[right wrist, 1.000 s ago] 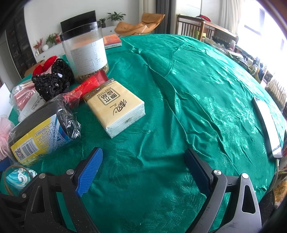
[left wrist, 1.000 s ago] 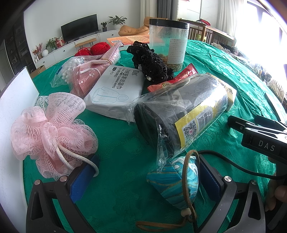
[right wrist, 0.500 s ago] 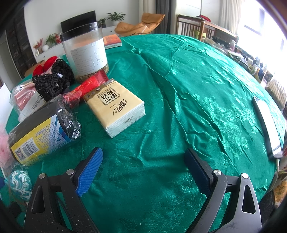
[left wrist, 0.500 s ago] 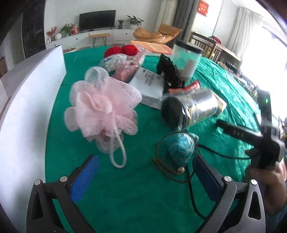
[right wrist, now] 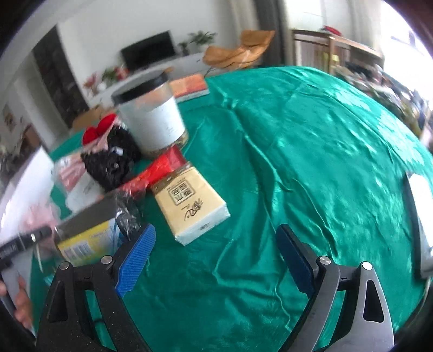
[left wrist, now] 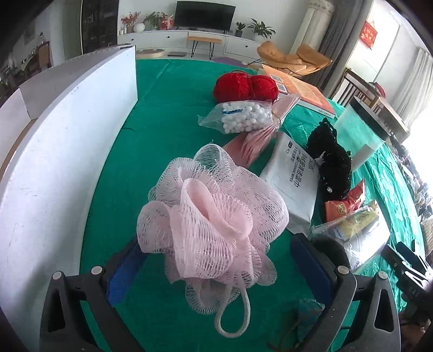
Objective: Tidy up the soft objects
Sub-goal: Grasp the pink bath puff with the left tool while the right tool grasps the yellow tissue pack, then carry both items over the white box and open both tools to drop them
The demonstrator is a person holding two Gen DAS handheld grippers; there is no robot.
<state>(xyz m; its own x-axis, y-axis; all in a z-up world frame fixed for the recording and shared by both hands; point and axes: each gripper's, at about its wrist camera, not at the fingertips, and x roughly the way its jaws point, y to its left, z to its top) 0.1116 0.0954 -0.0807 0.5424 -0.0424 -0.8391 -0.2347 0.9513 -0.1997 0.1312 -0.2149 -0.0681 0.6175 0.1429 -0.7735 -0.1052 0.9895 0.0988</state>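
left wrist view: pink mesh loofah sits between the spread left tongs.

A home living room: television, potted plants, tan lounge chair.

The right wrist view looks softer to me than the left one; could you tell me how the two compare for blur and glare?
Right wrist view: motion-smeared throughout, the jar and tissue pack lettering soft. Left wrist view: sharp, the pink mesh sponge netting crisp, window glare washing out the right edge; both bend straight lines.
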